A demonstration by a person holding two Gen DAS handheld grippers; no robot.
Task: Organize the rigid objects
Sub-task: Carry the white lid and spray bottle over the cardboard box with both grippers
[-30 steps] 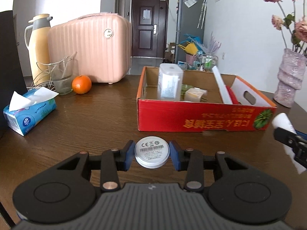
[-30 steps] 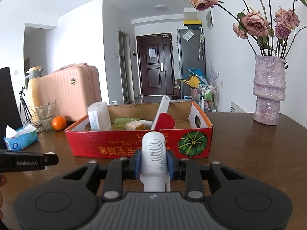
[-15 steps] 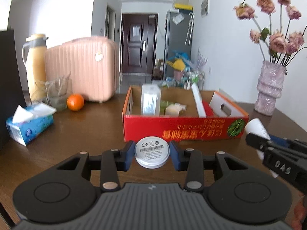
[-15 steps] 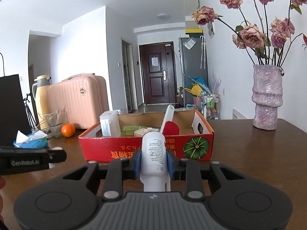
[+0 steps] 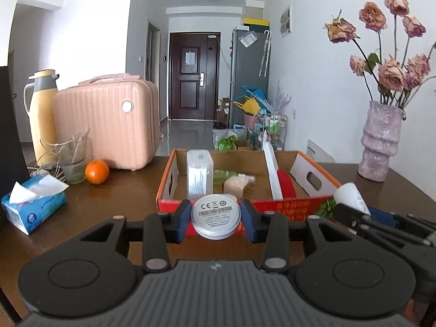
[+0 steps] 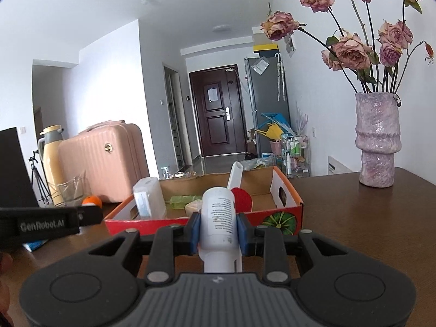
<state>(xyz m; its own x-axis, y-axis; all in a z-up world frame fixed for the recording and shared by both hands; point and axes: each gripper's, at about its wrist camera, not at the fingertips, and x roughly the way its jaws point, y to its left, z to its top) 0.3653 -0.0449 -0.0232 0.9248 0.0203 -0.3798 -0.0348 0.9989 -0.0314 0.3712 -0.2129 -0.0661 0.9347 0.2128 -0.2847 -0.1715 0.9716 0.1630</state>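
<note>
Both grippers point slightly downward at the box [image 5: 288,207]: left gripper [image 5: 215,219] clamps a disc [image 5: 215,215], right gripper [image 6: 218,230] clamps a bottle [image 6: 218,218].

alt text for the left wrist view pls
The left tongs grip a round silver tin just before a red cardboard box of household items on a brown table. The right tongs hold a white bottle at right.

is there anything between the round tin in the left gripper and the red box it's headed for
Nothing visible blocks it. The left gripper holds the round silver tin just short of the red cardboard box, whose near wall is the only thing ahead. Just past that wall stands a clear plastic container, so drop the tin to its right.
</note>
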